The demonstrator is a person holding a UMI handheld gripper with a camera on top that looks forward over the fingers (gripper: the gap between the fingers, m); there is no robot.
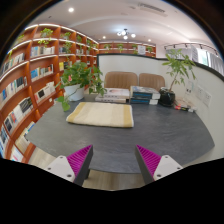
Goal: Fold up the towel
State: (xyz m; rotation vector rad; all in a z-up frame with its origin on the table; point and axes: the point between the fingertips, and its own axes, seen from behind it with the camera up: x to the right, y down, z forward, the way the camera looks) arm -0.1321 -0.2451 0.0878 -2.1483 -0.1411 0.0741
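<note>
A long wall of wooden bookshelves (pixel 30 75) curved beside the dark grey table (pixel 150 130). On that table, well beyond the fingers, lay the pale cream folded towel (pixel 100 114), with leafy green potted plants (pixel 82 78) behind. The gripper (pixel 114 160) hovered with pink pads (pixel 148 160) apart, holding nothing.

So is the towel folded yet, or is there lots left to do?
The towel already lies on the grey table as a neat flat rectangle, so some folding may be done. Right now the gripper holds nothing: its fingers are open, short of the towel. Any further fold is left.
</note>
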